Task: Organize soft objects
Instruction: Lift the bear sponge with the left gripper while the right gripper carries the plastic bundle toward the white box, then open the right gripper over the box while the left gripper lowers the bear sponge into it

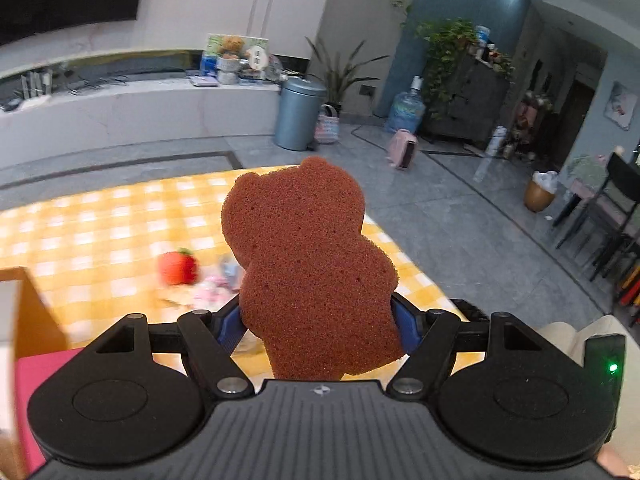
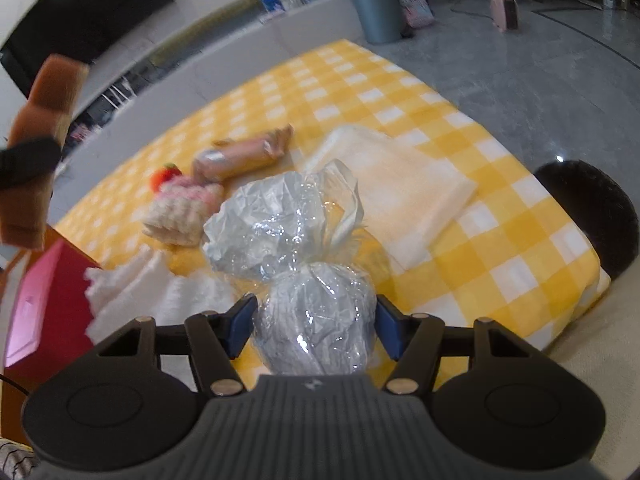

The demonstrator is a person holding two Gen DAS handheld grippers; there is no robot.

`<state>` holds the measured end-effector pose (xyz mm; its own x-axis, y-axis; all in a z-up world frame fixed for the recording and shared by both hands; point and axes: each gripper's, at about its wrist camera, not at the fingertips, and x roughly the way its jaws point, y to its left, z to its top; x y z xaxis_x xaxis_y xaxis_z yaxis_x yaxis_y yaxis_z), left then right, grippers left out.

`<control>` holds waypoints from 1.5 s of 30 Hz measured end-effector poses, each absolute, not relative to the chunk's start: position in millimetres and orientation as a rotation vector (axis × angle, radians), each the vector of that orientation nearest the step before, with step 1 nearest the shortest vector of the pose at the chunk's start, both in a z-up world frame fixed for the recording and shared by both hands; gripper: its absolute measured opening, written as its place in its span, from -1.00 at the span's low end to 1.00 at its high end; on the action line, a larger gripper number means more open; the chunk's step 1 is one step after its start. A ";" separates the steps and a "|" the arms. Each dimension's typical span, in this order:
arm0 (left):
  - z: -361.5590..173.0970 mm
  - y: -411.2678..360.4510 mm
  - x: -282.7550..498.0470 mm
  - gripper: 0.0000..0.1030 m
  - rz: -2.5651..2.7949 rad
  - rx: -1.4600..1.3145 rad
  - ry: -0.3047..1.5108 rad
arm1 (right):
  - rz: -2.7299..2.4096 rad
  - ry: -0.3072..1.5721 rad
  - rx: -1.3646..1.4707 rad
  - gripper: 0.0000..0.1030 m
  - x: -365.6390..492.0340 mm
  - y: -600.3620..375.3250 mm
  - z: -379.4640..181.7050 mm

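The left gripper (image 1: 320, 320) is holding a brown bear sponge (image 1: 308, 264) between its blue pads (image 1: 406, 330). The sponge is standing up, high over the table (image 1: 80, 220). In the right wrist view the sponge is showing at the far left, up in the air, with a black finger across it.

The right gripper (image 2: 316, 322) is holding a wrapped bundle (image 2: 316, 320). Its blue pads are touching the bundle on both sides. The bundle is white inside a shiny clear wrap, and the wrap's loose top is fanning out in front of the gripper.

The table is wearing a yellow and white checked cloth. A folded white towel (image 2: 404, 184) is lying near the right edge. A pink roll (image 2: 244, 156) is lying near the middle, toward the far edge. Just beside it, a knitted pink and white toy (image 2: 184, 208) is sitting with a red strawberry (image 2: 164, 174) at its far side. A fluffy white cloth (image 2: 132, 292) is lying at the near left, touching a pink box (image 2: 44, 308) at the left edge.
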<state>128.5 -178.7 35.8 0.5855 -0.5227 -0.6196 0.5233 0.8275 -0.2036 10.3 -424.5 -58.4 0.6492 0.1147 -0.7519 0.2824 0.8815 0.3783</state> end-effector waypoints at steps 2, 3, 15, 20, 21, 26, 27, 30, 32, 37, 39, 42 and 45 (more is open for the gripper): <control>44.5 -165.9 123.0 0.63 -0.580 -0.002 0.701 | -0.099 0.854 0.495 0.21 7.4 -423.7 -55.0; 49.2 -159.7 120.3 0.63 -0.568 -0.003 0.695 | -0.099 0.850 0.495 0.21 6.6 -423.2 -53.6; 89.8 -63.6 80.2 0.63 -0.361 -0.109 0.552 | 0.032 0.638 0.490 0.21 -17.6 -394.5 10.9; 90.4 -9.4 65.9 0.63 -0.348 -0.237 0.541 | 0.117 0.574 0.457 0.22 -20.6 -358.4 43.2; 88.9 1.6 62.5 0.63 -0.334 -0.261 0.535 | 0.137 0.566 0.447 0.22 -20.5 -349.4 49.0; 78.9 52.5 54.7 0.63 -0.307 -0.316 0.528 | 0.301 0.556 0.321 0.25 -17.4 -287.6 73.7; 77.8 64.9 53.6 0.63 -0.297 -0.328 0.526 | 0.330 0.555 0.306 0.24 -16.3 -275.2 77.9; 71.9 85.8 54.1 0.63 -0.270 -0.350 0.525 | 0.401 0.557 0.276 0.23 -12.3 -235.2 87.2; 67.0 96.0 57.2 0.63 -0.269 -0.346 0.536 | 0.450 0.573 0.258 0.23 -6.0 -206.5 89.5; 55.0 114.3 56.6 0.63 -0.222 -0.303 0.577 | 0.639 0.724 0.212 0.22 16.8 -135.5 69.9; 49.7 122.7 55.0 0.63 -0.219 -0.314 0.594 | 0.610 0.783 0.122 0.22 23.1 -108.5 58.7; 43.7 130.1 55.1 0.63 -0.226 -0.324 0.613 | 0.520 0.850 -0.028 0.22 25.0 -77.4 42.7; 42.2 131.2 53.6 0.63 -0.228 -0.302 0.617 | 0.407 0.888 -0.261 0.19 24.7 -49.8 22.1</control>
